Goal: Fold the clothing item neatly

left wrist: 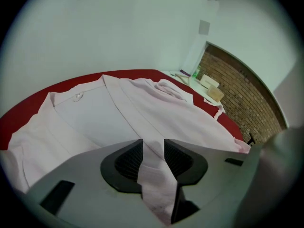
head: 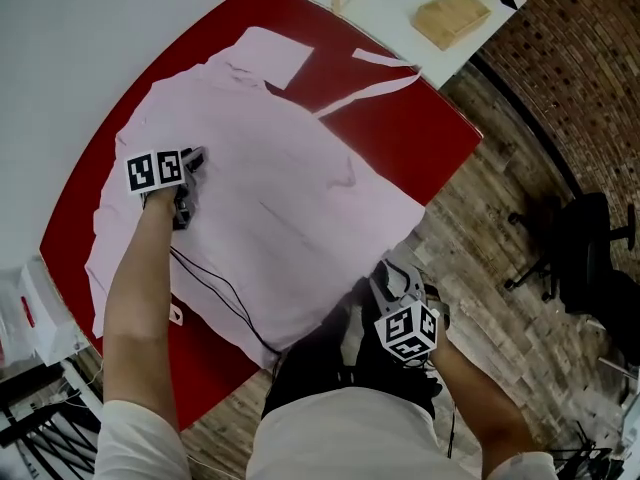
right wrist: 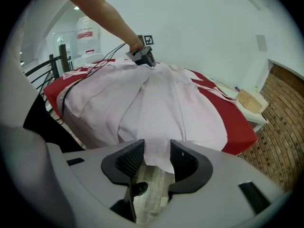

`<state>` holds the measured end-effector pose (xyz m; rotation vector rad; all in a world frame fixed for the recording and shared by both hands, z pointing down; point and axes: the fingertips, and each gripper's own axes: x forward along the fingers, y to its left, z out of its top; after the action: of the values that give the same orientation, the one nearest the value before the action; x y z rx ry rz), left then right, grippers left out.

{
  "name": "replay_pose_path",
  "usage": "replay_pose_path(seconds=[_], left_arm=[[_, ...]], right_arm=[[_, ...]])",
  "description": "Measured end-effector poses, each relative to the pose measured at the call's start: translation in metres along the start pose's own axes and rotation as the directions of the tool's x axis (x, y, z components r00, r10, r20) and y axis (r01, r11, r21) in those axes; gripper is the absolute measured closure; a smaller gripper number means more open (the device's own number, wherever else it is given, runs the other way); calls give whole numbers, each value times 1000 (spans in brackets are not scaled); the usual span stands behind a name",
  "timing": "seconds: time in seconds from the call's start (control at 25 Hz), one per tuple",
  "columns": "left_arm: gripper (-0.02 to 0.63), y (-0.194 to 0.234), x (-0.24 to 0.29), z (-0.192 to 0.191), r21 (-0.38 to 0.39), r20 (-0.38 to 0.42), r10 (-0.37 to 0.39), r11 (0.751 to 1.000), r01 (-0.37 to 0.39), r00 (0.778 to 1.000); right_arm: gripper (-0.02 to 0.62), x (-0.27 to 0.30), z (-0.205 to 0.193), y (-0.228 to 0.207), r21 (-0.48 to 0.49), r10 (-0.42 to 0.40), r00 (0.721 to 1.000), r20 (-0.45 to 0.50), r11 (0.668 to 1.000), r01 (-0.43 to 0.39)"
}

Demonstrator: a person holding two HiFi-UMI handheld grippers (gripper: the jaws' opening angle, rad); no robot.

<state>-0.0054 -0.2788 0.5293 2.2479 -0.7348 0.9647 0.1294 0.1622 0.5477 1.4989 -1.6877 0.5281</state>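
At the near edge of the red bench (head: 430, 138), the right gripper (right wrist: 156, 158) has its fingers spread, with the hem of the pink shirt (head: 280, 208) loose between them. Farther in, the left gripper (left wrist: 153, 158) has its fingers closed on a fold of the shirt, which lies spread across the bench.

A black office chair (head: 580, 253) stands on plank floor (head: 480, 258) beside brick wall (head: 590, 68).

The head view looks steeply down on the red table (head: 430, 133). The left gripper view faces far-right and the right gripper view far-left, both close over the shared pink garment (head: 280, 198).
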Motion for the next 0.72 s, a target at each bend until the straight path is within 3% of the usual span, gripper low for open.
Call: replay_pose_path(seconds=[0.12, 0.24, 0.32, 0.4, 0.48, 0.56, 0.72], left_arm=[[488, 2, 1, 15, 26, 45, 33, 999, -35, 998], [488, -19, 5, 26, 130, 41, -16, 991, 11, 999], [488, -42, 10, 33, 230, 26, -66, 972, 58, 997], [488, -65, 15, 42, 341, 16, -111, 935, 99, 994], [488, -85, 20, 51, 470, 1, -142, 874, 125, 990], [488, -107, 26, 60, 601, -19, -164, 787, 142, 986], [488, -149, 50, 68, 806, -110, -164, 563, 185, 980]], right_arm=[[445, -4, 0, -30, 73, -75, 997, 17, 995, 74], [445, -2, 11, -66, 107, -123, 992, 28, 987, 119], [445, -1, 20, -87, 107, -144, 989, 31, 984, 140], [445, 0, 27, -104, 99, -157, 987, 31, 983, 153], [445, 2, 30, -114, 95, -155, 988, 26, 984, 152], [445, 4, 28, -122, 99, -144, 989, 21, 985, 141], [445, 10, 13, -134, 132, -81, 997, 12, 988, 79]])
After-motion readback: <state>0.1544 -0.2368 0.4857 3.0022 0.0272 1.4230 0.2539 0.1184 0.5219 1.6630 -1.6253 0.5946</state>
